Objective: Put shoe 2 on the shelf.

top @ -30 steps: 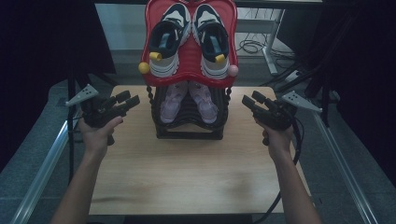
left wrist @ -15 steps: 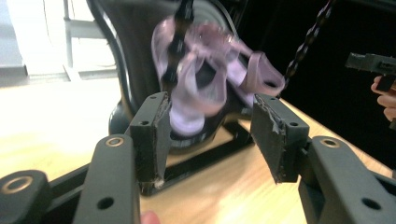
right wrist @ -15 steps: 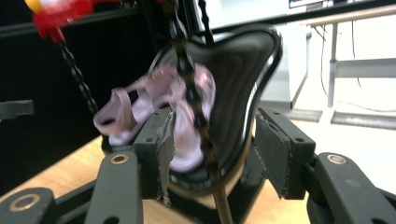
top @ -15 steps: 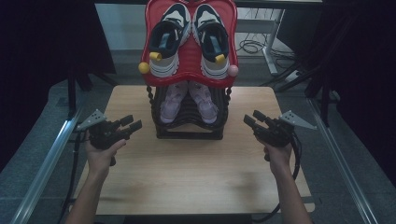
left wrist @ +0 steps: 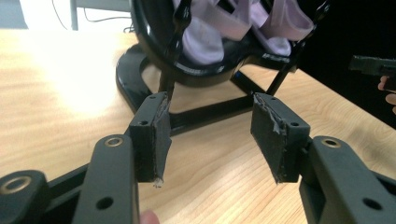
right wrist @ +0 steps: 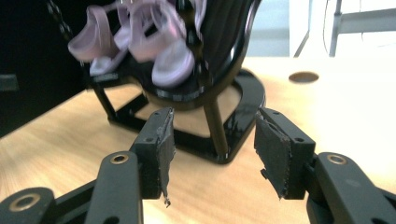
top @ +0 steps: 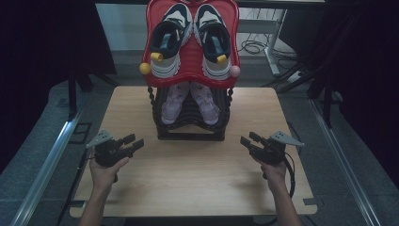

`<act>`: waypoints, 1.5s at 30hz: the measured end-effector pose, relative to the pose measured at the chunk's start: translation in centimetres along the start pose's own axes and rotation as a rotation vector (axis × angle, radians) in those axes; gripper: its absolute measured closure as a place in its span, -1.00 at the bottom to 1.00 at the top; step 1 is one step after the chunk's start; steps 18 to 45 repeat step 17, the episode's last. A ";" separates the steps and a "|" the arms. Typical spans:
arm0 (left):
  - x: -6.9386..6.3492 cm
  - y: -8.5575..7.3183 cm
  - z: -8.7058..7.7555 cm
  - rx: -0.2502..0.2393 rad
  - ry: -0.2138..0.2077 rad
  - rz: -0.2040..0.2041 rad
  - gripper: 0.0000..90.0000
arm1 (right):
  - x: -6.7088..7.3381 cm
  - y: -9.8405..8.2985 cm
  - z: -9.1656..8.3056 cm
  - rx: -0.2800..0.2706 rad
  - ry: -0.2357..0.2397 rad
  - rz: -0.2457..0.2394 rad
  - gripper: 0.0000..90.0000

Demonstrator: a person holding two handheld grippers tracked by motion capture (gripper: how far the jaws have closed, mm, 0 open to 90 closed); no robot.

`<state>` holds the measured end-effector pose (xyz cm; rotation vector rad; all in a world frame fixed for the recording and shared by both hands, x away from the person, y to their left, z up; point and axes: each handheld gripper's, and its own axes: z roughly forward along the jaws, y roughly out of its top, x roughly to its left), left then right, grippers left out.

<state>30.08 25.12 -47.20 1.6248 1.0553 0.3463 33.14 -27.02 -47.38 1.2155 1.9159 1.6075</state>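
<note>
A two-tier shoe rack (top: 190,127) stands at the back middle of the wooden table (top: 188,179). Its red top shelf (top: 190,73) carries a pair of black-and-white sneakers (top: 188,40). The black lower shelf holds a pair of pink sandals (top: 188,101) (left wrist: 243,28) (right wrist: 140,42). My left gripper (top: 134,142) (left wrist: 208,135) hovers low over the table at the left, open and empty, pointing toward the rack's base (left wrist: 140,79). My right gripper (top: 248,140) (right wrist: 212,149) mirrors it at the right, open and empty, facing the rack's base (right wrist: 243,107).
Metal rails (top: 42,169) run along both sides of the table. A desk frame and cables (top: 256,44) lie on the floor behind. A round hole (right wrist: 303,77) marks the tabletop. Bare wood spreads in front of the rack between the hands.
Both hands have come down toward the tabletop and nearer the front edge, away from the rack's sides. Both grippers stay open and empty.
</note>
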 end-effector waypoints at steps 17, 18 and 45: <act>0.5 -2.0 -0.2 0.016 0.043 -0.009 0.04 | -0.3 -1.9 -0.2 0.001 -0.010 0.003 0.05; 0.5 -2.0 -0.2 0.016 0.043 -0.009 0.04 | -0.3 -1.9 -0.2 0.001 -0.010 0.003 0.05; 0.5 -2.0 -0.2 0.016 0.043 -0.009 0.04 | -0.3 -1.9 -0.2 0.001 -0.010 0.003 0.05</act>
